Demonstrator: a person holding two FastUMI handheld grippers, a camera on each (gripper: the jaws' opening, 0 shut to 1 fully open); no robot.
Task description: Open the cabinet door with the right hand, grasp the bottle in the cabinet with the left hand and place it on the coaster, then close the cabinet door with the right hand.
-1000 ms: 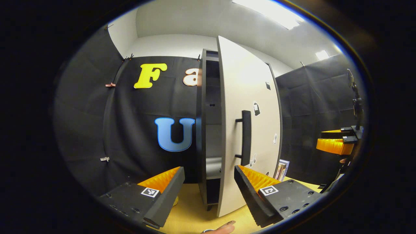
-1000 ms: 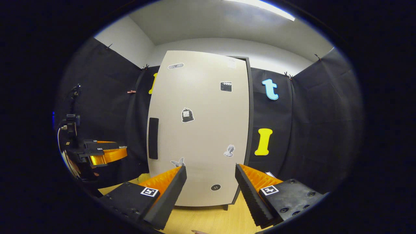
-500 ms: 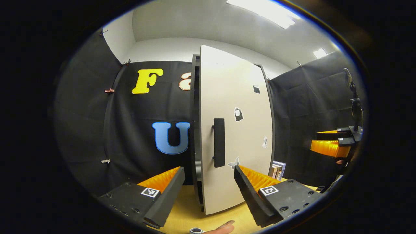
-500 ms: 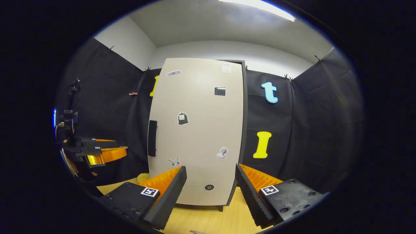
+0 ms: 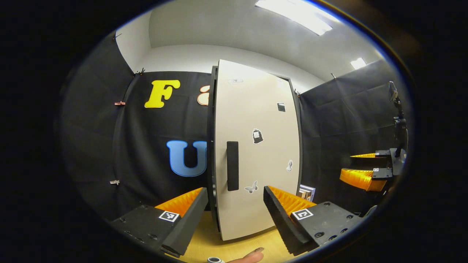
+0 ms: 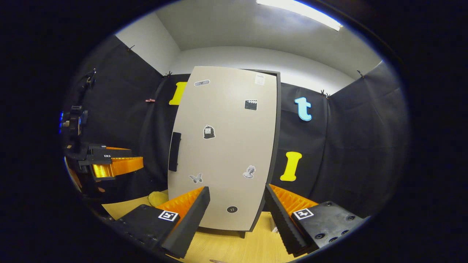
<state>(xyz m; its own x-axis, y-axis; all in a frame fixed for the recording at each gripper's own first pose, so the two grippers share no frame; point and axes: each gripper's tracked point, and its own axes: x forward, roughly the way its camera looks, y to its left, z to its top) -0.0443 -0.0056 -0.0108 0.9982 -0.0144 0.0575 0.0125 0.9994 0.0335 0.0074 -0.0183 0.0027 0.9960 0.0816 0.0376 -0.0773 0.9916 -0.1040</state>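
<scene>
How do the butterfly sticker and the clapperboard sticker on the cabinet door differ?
The butterfly sticker sits low on the cabinet door, near the handle side; the clapperboard sticker sits high, toward the opposite edge. The butterfly sticker is pale grey with spread wings; the clapperboard sticker is dark and boxy. Both lie flat on the door's front.

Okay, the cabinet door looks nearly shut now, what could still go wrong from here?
1. In the left gripper view, the cabinet door still shows a dark gap along its handle-side edge, so it may not be fully latched and might swing back out.
2. Both tools are open and off the handle: the right tool hangs in front of the door, the left tool likewise. Pushing to finish could bump the door hard and shake the cabinet.
</scene>
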